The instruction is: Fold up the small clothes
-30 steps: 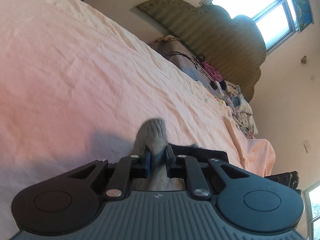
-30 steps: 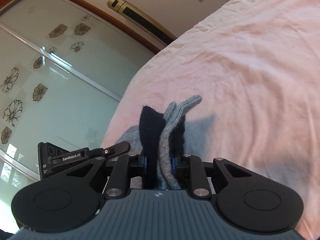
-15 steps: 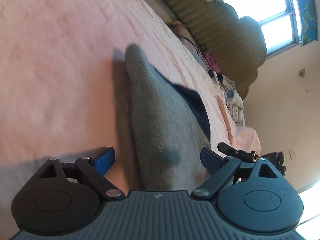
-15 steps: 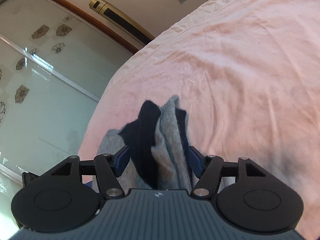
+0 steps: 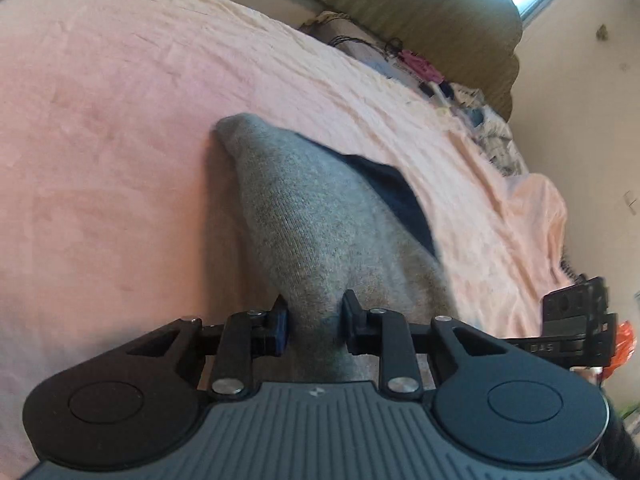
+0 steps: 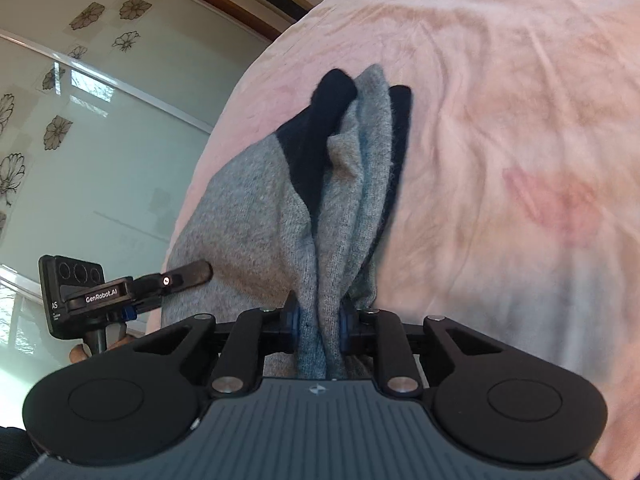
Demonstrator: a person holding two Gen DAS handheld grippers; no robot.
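sock [image 5: 304, 216]: lying on the pink bed [image 5: 120, 128], toe pointing to 11 o'clock | handling: light, limp knit, bunching easily, so gripping near its ends | left tool [image 5: 314, 326]: jaws just closing, clenching sock | right tool [image 6: 318, 320]: closing likewise, pinching gathered folds

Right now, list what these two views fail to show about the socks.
- Left wrist view: the near end of the grey sock is hidden under the left gripper.
- Right wrist view: the right gripper covers the bunched layers' near ends; how many socks cannot be counted.
- Both views: the folds' undersides are hidden against the pink sheet.
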